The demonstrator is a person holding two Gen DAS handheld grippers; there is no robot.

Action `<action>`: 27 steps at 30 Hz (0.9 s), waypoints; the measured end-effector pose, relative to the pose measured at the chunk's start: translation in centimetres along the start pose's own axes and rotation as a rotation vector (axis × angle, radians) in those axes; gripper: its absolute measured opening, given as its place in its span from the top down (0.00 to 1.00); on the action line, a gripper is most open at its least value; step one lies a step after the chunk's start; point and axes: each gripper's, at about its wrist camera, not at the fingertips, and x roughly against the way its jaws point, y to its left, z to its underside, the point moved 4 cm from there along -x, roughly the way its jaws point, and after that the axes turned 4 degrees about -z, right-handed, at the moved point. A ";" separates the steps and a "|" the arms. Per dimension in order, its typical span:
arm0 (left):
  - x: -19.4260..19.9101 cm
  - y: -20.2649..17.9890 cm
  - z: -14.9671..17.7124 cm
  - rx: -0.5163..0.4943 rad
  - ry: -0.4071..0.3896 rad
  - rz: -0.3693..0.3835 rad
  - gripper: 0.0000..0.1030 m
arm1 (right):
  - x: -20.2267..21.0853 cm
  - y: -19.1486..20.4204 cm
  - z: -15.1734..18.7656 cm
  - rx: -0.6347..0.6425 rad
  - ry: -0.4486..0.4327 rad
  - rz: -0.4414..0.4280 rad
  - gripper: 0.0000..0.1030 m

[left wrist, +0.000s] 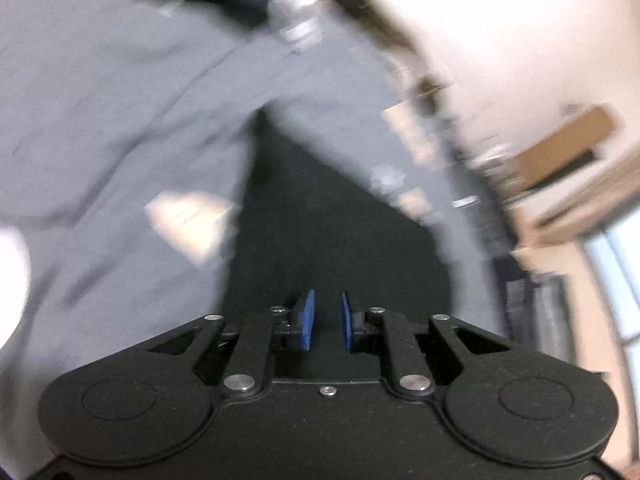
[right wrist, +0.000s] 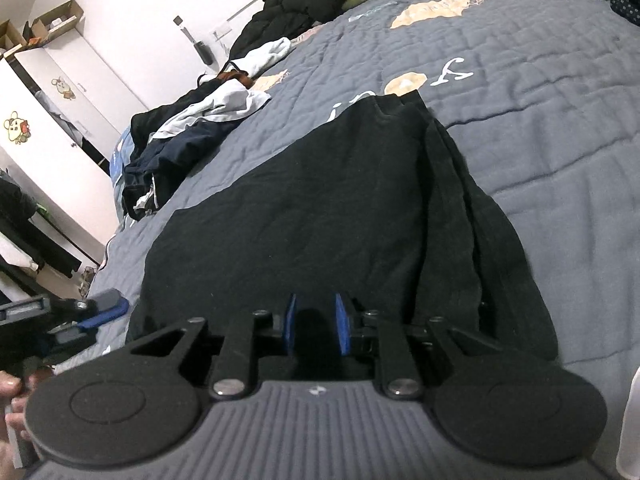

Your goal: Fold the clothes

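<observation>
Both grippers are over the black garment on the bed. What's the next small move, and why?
Probably close the right gripper on the near hem of the black garment: the jaws stand open right over that edge, gripping nothing. The left gripper is open too, its view motion-blurred.

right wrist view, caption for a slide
Open right gripper over a black garment spread on a grey quilt.

Both wrist views low over bedspread (close)

White lettering on quilt, illegible.
</observation>
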 end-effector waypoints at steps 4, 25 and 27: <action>0.0 0.1 0.2 0.011 0.031 -0.024 0.85 | 0.3 0.0 0.0 -0.015 -0.005 -0.006 0.80; 0.5 4.4 1.3 0.181 0.049 -0.002 0.52 | 4.9 0.8 0.1 -0.172 -0.106 -0.087 0.56; 0.0 4.4 1.4 0.188 0.054 0.013 0.52 | 5.3 0.8 0.5 -0.193 -0.116 -0.099 0.55</action>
